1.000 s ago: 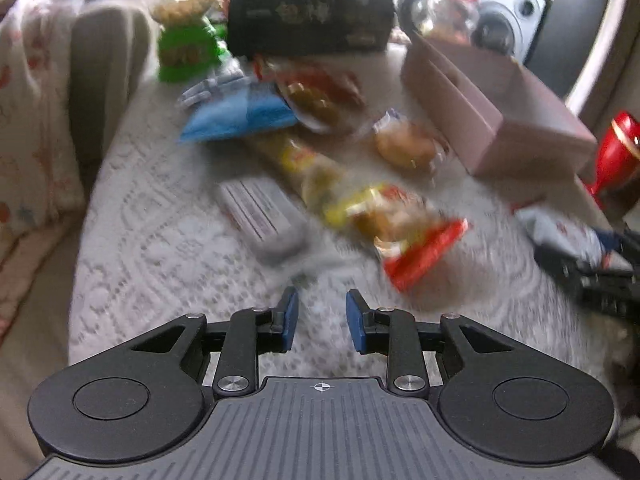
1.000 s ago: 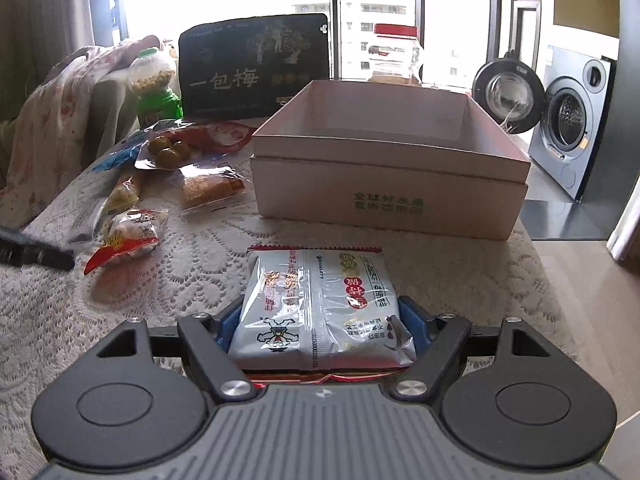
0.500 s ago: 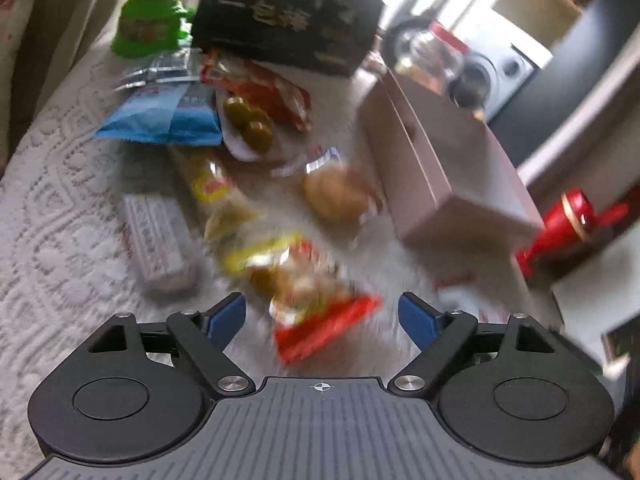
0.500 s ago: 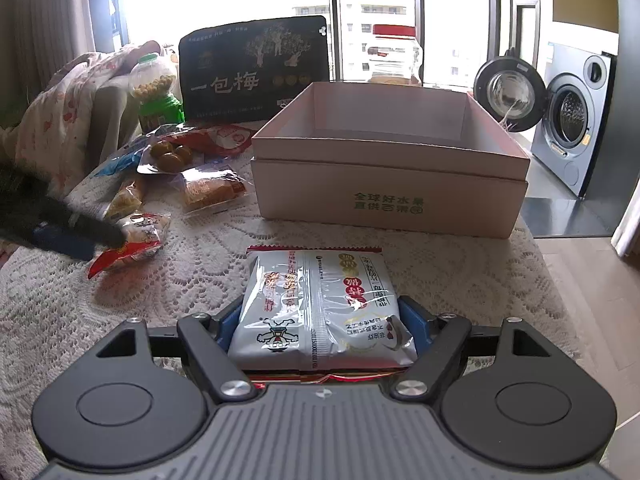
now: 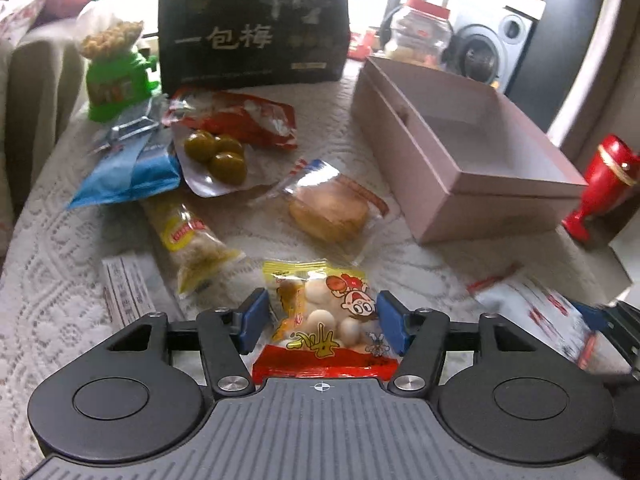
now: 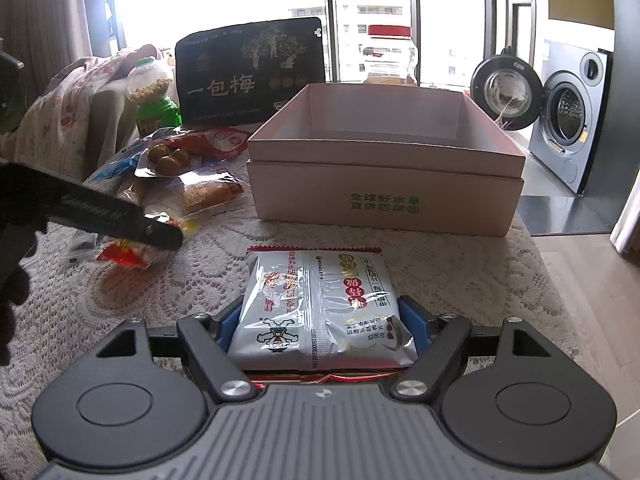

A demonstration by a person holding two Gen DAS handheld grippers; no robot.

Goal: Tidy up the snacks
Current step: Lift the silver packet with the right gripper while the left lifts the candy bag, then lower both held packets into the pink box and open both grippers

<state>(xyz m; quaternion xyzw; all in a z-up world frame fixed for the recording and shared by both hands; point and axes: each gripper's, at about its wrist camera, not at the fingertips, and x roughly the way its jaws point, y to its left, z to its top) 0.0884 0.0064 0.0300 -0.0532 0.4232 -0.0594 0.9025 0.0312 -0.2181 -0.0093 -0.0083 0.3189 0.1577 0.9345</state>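
An open pink box (image 5: 472, 152) stands on the lace-covered table; it also shows in the right wrist view (image 6: 384, 184) and looks empty inside. My left gripper (image 5: 320, 322) is open, its pads on either side of a yellow and red candy packet (image 5: 324, 320) lying on the cloth. My right gripper (image 6: 320, 328) is shut on a silver snack packet (image 6: 320, 308), held low in front of the box. The left gripper's finger (image 6: 120, 220) shows over the candy packet (image 6: 128, 252) in the right wrist view.
Loose snacks lie left of the box: a bun packet (image 5: 328, 208), green plums (image 5: 216, 152), a red bag (image 5: 240, 116), a blue bag (image 5: 124, 172), a yellow stick packet (image 5: 188, 240). A black bag (image 5: 252, 28), green candy jar (image 5: 116, 68) and red vase (image 5: 600, 184) stand around.
My left gripper opened wide and moved forward, so that its pads now straddle the candy packet. My right gripper kept hold of the silver packet and barely moved.
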